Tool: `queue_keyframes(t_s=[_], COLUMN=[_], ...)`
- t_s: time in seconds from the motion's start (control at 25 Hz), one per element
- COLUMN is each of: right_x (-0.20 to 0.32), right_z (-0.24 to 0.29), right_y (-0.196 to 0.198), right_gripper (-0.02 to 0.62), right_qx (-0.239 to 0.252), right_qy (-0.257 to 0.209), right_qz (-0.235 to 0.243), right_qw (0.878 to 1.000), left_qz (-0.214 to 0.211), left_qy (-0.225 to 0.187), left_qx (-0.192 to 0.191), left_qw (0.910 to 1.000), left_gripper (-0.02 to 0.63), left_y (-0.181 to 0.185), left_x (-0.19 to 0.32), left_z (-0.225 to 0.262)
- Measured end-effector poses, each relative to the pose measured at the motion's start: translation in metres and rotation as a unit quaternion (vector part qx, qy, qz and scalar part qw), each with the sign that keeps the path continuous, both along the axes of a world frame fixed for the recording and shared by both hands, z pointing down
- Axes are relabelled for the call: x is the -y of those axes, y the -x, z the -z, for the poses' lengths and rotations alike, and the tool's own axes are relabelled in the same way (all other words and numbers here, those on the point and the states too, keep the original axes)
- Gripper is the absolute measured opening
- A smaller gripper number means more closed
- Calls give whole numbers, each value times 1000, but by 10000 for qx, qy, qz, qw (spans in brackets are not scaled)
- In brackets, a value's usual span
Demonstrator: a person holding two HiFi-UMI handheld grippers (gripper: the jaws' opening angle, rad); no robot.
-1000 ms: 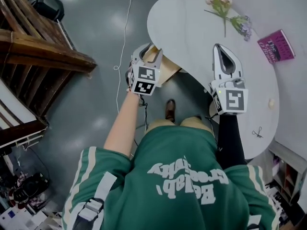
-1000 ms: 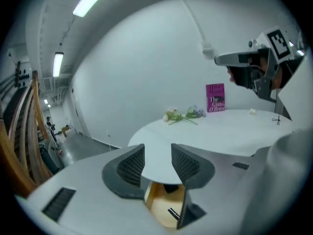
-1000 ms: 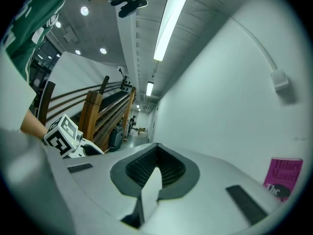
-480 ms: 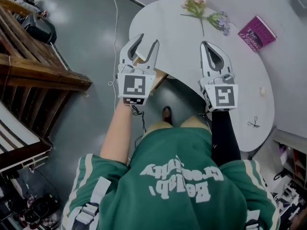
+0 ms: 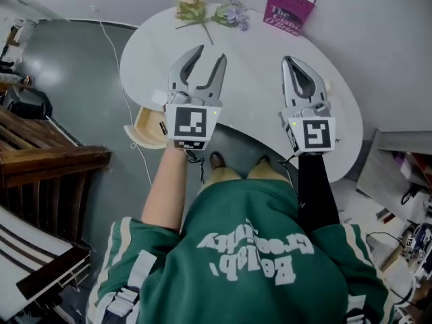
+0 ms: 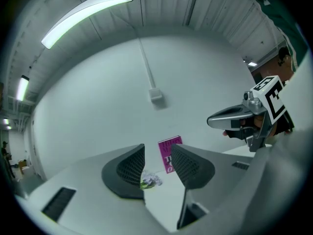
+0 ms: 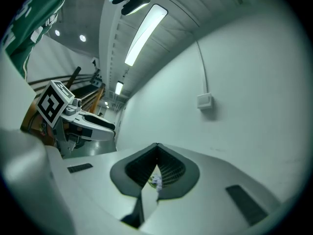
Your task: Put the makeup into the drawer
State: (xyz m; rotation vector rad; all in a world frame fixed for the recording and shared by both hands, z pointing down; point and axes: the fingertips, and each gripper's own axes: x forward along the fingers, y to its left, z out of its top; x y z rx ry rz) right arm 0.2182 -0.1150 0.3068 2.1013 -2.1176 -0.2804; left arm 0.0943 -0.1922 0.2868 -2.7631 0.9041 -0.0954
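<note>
A white curved worktop [image 5: 255, 63] stands by a pale wall [image 5: 378, 32] over grey floor [image 5: 74, 73], with flowers [image 5: 202, 9] and a magenta book [image 5: 289, 9] at its far edge and dark wooden furniture [image 5: 47, 160] at left. The drawer [image 5: 144, 128] juts open under its left rim, beside the left gripper [image 5: 210, 54], whose fingers stand apart on nothing; the right gripper [image 5: 290, 61] has its fingers together. The makeup is perhaps hidden behind that gripper; I cannot place it.

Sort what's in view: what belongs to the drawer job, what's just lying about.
Job: open drawer; left gripper, jaws apart, empty; right gripper, jaws shut, empty. No makeup made out.
Lying about: flowers, magenta book, both on the table.
</note>
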Motion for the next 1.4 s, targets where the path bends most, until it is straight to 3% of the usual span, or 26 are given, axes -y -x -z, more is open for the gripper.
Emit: queue_keyframes(t_s=[0.16,0.4,0.6,0.8,0.92,1.08,1.4], right_x=[-53,-122,-167,-185,-193,-207,-253], right_z=[-4,-9,-6,-18,-27,-42,-71], right_y=[-84,-179,-237,-269,-280,-296,-319], right_gripper=[9,9,9,9,9,9,9], right_qx=[18,22,0,99,134,221,396], right_qy=[13,32,-38,32,125,268,589], right_qz=[-738,-1485,-1930,-2116,-2170,-2318,-2768], right_qw=[9973,9889,9812,9773,9760,9721,9583], left_qz=[-783,-1518,-2015,-2244,-2407,-2601,-2407], left_qy=[44,116,436,526,800,1439,2192], left_qx=[28,71,-64,86,382,1020,2209], left_qw=[9969,9883,9785,9730,9665,9493,9194], left_gripper=[186,186,186,186,189,272,339], left_y=[-95,-206,-269,-308,-332,-366,-403], left_x=[-39,-93,-131,-151,-157,-162,-150], left_z=[-6,-17,-29,-45,-73,-141,-274])
